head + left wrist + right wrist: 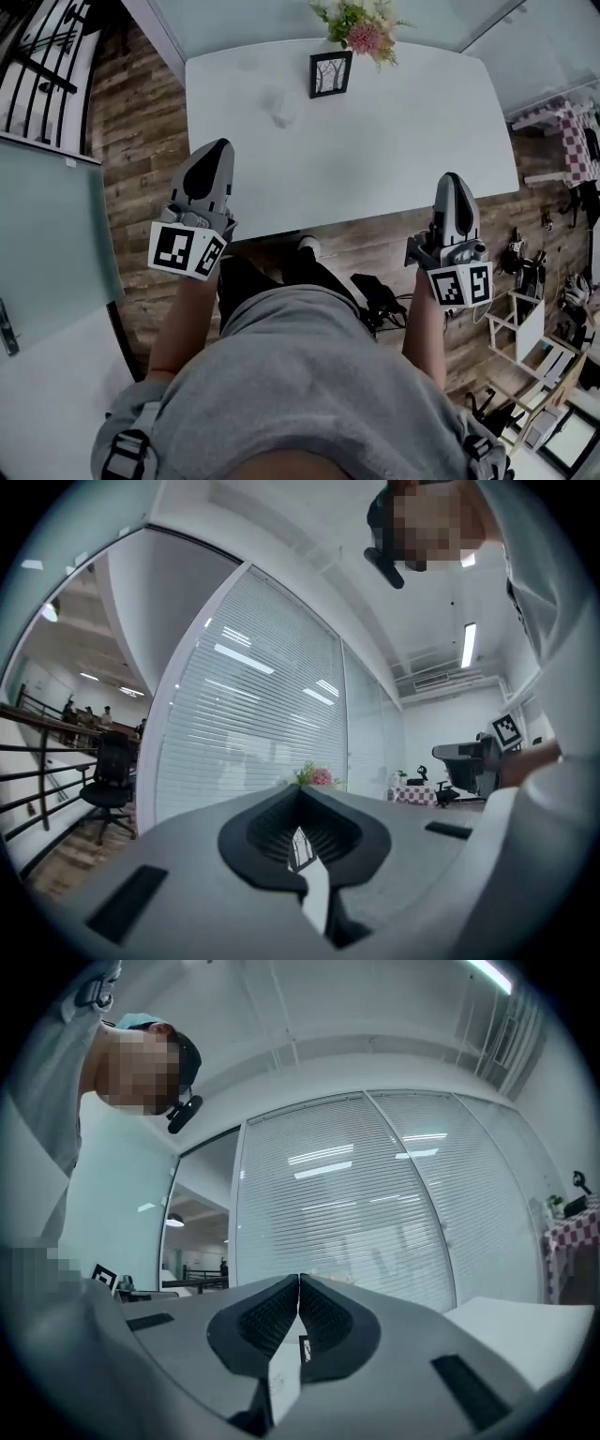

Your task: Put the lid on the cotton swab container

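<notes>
cotton swab container: only a faint clear shape [279, 108] on the white table [394, 150], at about 10 o'clock from the table's middle, could be it; it is too dim to be sure. the lid cannot be picked out in any view.
head view: the left gripper [220, 145] hangs over the table's near edge at 7 o'clock, and the right gripper [452, 178] is at 4 o'clock by the near corner. both are well apart from the faint shape. a picture frame [330, 73] and flowers [361, 26] stand at 12 o'clock.
left gripper view: jaws pressed together with nothing between them, pointing level at a glass wall with blinds; the flowers peek over the tips.
right gripper view: jaws likewise together and empty, facing the same blinds.
risk: both grippers are closed and aimed over the table, not at it, so a hasty reach could knock the light, see-through container aside or tip it. the lid must first be found, or the grab may land on the wrong thing.
</notes>
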The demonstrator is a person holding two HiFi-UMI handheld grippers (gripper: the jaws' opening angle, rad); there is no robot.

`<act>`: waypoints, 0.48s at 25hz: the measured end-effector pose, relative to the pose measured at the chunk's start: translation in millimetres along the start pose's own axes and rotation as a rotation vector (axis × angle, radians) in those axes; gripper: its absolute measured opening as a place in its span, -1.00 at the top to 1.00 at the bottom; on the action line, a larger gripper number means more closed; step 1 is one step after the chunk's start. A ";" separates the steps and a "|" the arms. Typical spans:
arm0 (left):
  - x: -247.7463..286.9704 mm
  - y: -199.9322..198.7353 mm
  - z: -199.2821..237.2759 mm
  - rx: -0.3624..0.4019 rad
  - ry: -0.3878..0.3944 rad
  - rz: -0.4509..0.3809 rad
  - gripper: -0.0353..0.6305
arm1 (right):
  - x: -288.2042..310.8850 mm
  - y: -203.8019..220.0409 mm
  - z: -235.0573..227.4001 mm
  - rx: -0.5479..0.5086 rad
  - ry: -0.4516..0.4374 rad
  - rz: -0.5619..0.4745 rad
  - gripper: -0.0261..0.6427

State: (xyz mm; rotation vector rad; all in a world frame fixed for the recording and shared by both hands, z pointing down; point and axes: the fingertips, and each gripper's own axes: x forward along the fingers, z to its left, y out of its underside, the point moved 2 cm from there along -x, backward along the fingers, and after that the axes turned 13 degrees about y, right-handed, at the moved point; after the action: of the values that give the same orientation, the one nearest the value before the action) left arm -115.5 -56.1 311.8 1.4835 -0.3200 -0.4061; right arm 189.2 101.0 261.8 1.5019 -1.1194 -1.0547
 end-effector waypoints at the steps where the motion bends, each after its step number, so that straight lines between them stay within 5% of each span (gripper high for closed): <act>1: -0.5 0.6 -1.9 0.002 -0.022 -0.001 0.88 | 6.0 0.5 -2.4 0.005 -0.026 0.003 0.84; 12: -21.5 0.9 -5.5 0.030 -0.305 -0.020 0.88 | 66.4 11.4 -9.4 0.027 -0.285 0.035 0.84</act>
State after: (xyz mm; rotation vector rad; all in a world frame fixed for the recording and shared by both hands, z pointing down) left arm -132.1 -41.4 313.3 1.4544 -0.5552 -0.6479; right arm 210.3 36.6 268.3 1.3764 -1.3563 -1.2611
